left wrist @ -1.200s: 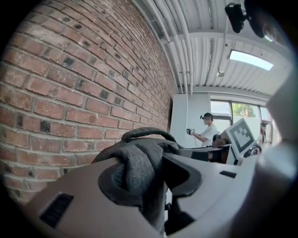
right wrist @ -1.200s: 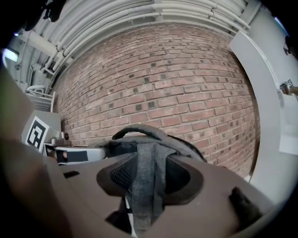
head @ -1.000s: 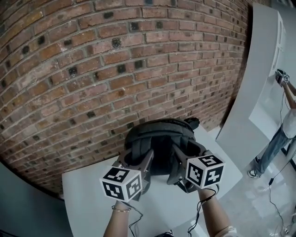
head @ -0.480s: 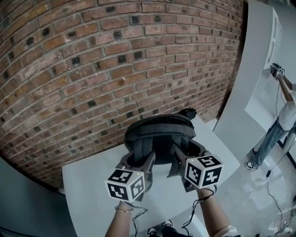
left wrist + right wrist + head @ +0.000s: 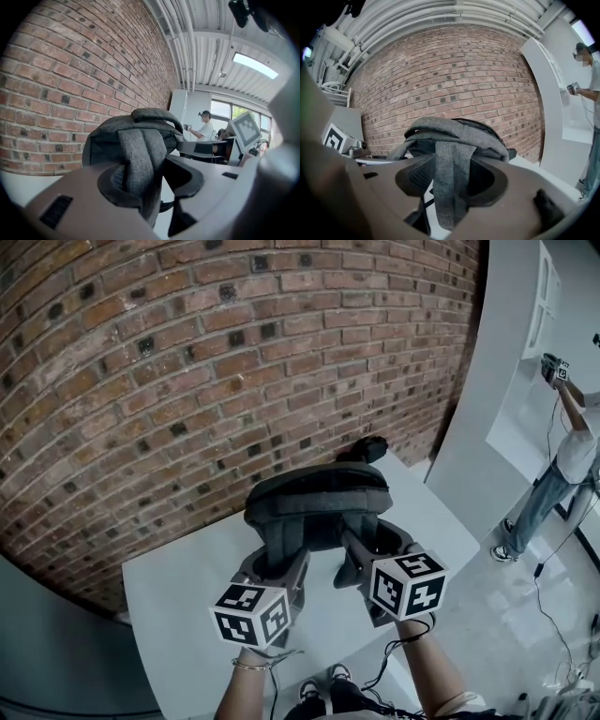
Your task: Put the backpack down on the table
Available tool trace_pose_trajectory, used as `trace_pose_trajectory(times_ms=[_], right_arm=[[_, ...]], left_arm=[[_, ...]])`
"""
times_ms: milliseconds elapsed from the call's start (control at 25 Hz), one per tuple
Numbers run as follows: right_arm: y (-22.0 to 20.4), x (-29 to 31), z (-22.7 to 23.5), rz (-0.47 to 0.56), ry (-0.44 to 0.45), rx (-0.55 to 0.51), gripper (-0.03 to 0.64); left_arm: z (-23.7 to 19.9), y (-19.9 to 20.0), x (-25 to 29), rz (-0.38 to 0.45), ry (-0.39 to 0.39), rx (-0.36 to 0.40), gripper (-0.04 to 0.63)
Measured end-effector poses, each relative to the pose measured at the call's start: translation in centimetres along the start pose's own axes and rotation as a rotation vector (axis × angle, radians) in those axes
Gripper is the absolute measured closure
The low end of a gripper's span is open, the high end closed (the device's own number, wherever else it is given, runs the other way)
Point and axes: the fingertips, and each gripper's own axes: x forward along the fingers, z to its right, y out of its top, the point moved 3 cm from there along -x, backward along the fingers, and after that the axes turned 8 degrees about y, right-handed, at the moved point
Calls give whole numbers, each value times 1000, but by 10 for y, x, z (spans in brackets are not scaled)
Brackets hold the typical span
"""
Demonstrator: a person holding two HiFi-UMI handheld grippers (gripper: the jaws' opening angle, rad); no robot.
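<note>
A dark grey backpack (image 5: 314,502) appears to rest on the white table (image 5: 178,596) close to the brick wall, straps towards me. My left gripper (image 5: 281,563) is shut on the left shoulder strap (image 5: 140,159), which bunches against its pad. My right gripper (image 5: 361,549) has just been opening. The right shoulder strap (image 5: 452,178) hangs flat between its jaws with a gap beside one pad. The backpack (image 5: 459,129) fills the middle of the right gripper view, and the left gripper view shows the backpack (image 5: 136,131) from its other side.
The brick wall (image 5: 187,381) stands directly behind the table. A white partition (image 5: 478,427) rises at the right. Beyond it a person (image 5: 562,465) stands on the shiny floor with cables. The table's near edge is just below my wrists.
Both grippers and the backpack have moved away from me towards the wall and a little lower. The backpack now lies further onto the table.
</note>
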Motion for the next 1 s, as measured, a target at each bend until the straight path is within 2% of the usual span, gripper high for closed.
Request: trace_pose_trajectory(times_ms=[440, 680, 1000], right_arm=[[-36, -37, -25, -36, -40, 24, 411], [-62, -60, -43, -46, -69, 54, 410], [-102, -87, -62, -99, -64, 75, 410]], left_arm=[[20, -30, -46, -15, -32, -11, 434], [30, -53, -73, -49, -58, -15, 435], [41, -88, -105, -95, -63, -38, 434]])
